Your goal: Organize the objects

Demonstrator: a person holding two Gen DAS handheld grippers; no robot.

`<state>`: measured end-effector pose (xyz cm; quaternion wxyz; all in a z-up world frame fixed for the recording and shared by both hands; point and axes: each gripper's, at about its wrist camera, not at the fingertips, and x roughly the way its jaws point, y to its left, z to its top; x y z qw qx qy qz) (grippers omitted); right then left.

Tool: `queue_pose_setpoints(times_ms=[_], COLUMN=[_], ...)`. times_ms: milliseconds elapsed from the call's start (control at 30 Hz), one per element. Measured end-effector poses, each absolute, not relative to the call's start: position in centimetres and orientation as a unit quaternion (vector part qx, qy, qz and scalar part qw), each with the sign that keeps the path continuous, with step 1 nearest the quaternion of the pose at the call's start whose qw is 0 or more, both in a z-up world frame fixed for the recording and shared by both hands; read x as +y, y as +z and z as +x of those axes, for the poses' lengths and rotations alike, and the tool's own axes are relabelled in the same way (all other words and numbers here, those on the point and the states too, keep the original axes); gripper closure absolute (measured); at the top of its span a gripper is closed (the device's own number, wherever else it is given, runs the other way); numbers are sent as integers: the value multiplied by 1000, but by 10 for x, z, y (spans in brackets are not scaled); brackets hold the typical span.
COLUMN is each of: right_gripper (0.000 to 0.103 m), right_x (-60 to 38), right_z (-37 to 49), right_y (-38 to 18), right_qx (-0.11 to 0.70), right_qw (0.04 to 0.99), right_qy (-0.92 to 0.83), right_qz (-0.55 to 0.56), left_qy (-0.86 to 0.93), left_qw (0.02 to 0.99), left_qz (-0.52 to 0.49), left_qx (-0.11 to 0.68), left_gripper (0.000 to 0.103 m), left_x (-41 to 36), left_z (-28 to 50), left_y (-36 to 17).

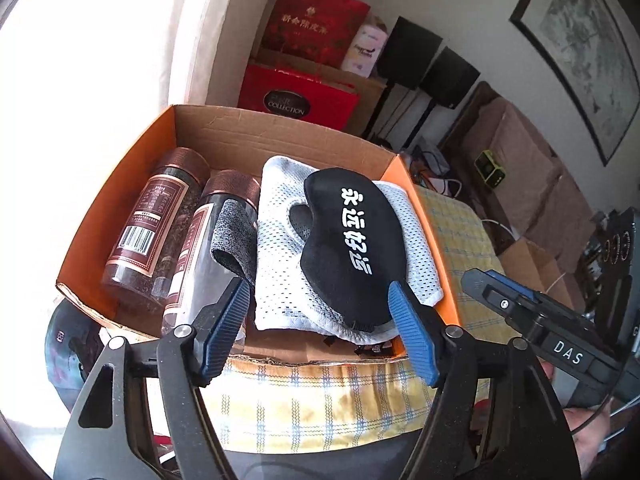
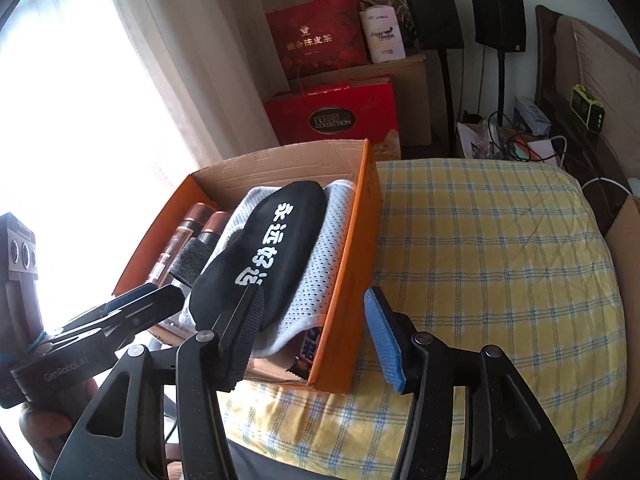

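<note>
A bed with a yellow checked cover (image 2: 480,248) fills the room's middle, with a bright window to one side. On the cover sits one orange box (image 1: 120,184), open at the top.

Inside the box lie two jars (image 1: 156,220) with brown lids, side by side by the wall nearest the window. Next to the jars is one white mesh cloth (image 1: 280,256). On top of the cloth lies one black eye mask (image 1: 352,240) with white writing. One gray strap (image 1: 232,236) hangs from the mask over the nearer jar.

Behind the box stand two red gift boxes (image 2: 320,36), one on top of the other. One white pack (image 2: 382,34) sits next to the top one. Two black speakers (image 2: 432,16) on stands are farther along the wall behind the box. One green clock (image 2: 586,110) is off to the side.

The left gripper (image 1: 316,312) hangs over the near edge of the box. Its two blue pads (image 1: 412,332) are apart, with nothing pinched between them. The right gripper (image 2: 312,332) is at the near corner of the box. Its pads are apart too, one over the cloth inside the box and one outside its orange wall, and they pinch nothing.
</note>
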<state>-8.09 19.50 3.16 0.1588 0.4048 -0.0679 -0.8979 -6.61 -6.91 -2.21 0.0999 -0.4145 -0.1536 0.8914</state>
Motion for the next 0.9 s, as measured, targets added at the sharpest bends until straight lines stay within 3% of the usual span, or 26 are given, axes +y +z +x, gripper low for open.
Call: queue_pose_setpoints(times_ms=[133,300,367,633,700,900], right_gripper=[38,26,23,9,0,1], right_x=[208,221,226,241,244,259], right_z=[-67,-51,-45,-20,-14,-1], right_y=[35,39,41,41,39,37], right_qx=[-40,-26,-24,4,5,-5], right_qw=[121,98,90,59,54,42], right_qy=[-911,-921,-923,-929,-930,-932], right_qz=[392,377,372,365,363,359], left_qy=[893,899,902,915,917,921], left_qw=[103,104,106,102,100,71], left_qz=[-409,-401,-396,-378,-375,-378], left_qx=[-157,-142,-137,-98,-91,-63], left_gripper=[24,21,14,3,2,0], left_x=[-67,-59,-54,-29,-23,-7], left_z=[-57,-44,-39,-16,-10,1], left_y=[-17,-11,-8,0,1,0])
